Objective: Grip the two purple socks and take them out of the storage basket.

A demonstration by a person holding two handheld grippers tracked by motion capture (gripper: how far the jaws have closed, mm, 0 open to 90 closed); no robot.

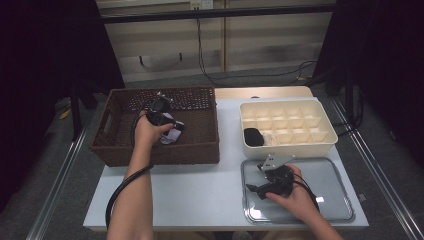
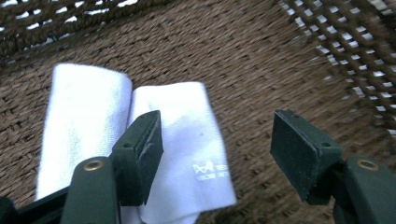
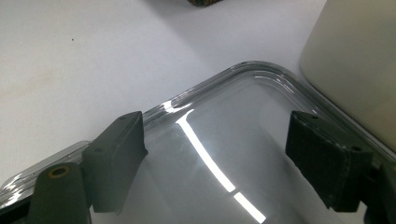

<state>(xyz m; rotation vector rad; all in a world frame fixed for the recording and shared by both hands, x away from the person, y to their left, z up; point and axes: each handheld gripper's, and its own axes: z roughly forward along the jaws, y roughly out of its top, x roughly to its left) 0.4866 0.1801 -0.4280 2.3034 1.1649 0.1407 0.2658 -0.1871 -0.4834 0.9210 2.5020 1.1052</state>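
The folded white cloth lies on the floor of the wicker basket, long axis running away from the left tool — off-centre, under one jaw (jaws spread, nothing pinched). The right tool hovers spread over the metal tray.

The one print to be seen stands on the white folded cloth lying on the floor of the brown wicker basket: a small white logo with two short lines of lettering under it, near the cloth's lower corner. The letters are too small and blurred to read.
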